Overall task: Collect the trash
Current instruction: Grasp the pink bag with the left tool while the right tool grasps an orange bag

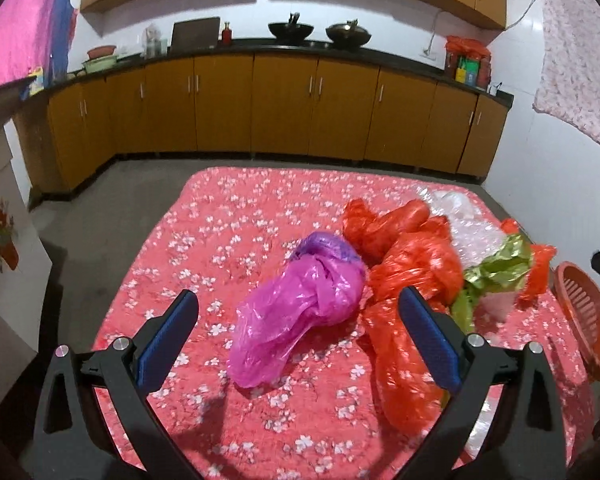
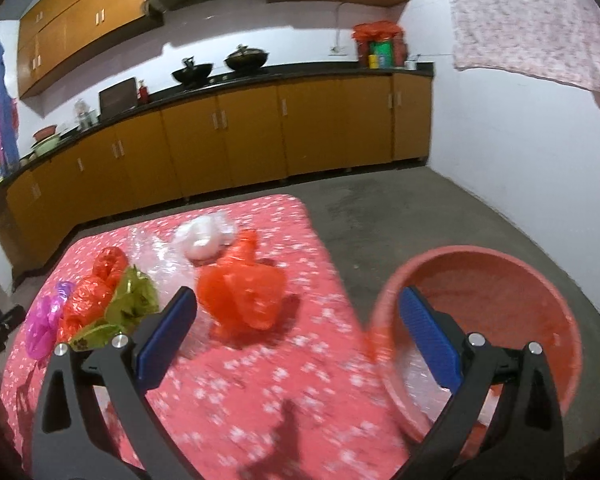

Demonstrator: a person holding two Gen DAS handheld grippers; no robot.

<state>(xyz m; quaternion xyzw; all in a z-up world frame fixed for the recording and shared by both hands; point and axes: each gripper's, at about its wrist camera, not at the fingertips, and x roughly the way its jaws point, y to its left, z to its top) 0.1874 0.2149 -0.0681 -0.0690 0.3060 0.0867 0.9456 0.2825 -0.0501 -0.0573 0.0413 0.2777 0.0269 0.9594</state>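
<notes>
Here's the left gripper (image 1: 298,334), fingers spread wide apart and holding nothing, hovering above the pink flower-patterned cloth covering the counter (image 1: 228,216). Right between those blue-padded fingers lies a crumpled magenta plastic bag (image 1: 300,312) with a purple knot at its far end. Touching it at about two o'clock is a heap of crumpled red-orange plastic bags (image 1: 404,264), one long strip trailing down past the right finger. Wedged in that heap at three o'clock, a scrap of shiny green-gold foil wrapper (image 1: 500,268), and beyond it at one o'clock some clear crinkled plastic film (image 1: 464,220).

Over to the right gripper (image 2: 298,334), also wide open and empty, and the view is blurred. It straddles the counter's edge: the left finger over the cloth, the right finger over the round red plastic basket (image 2: 500,300) that sits just off the counter at three o'clock from it. Inside the basket, at its near side, something clear and glossy, hard to make out. Ahead at eleven o'clock sits a separate crumpled red-orange bag (image 2: 244,296), apart from the heap, with a white plastic bag (image 2: 204,240) just beyond it at twelve.
</notes>
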